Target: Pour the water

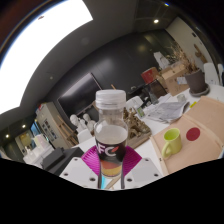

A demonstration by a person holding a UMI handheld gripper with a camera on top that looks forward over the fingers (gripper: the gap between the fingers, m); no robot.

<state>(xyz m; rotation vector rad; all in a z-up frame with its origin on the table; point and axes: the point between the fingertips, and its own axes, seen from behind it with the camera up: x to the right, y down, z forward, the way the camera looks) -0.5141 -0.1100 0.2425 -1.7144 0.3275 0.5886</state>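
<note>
One bottle (111, 135), white-capped, dark liquid inside, seen upright just ahead of camera, above white surface (150, 158). Fingers hidden below view; grip width cannot be told, though bottle appears held. Green cup (171, 141) seen to right, near bottle. Spill risked if bottle tipped with cap on or cup missed. Background clutter indistinct.
</note>
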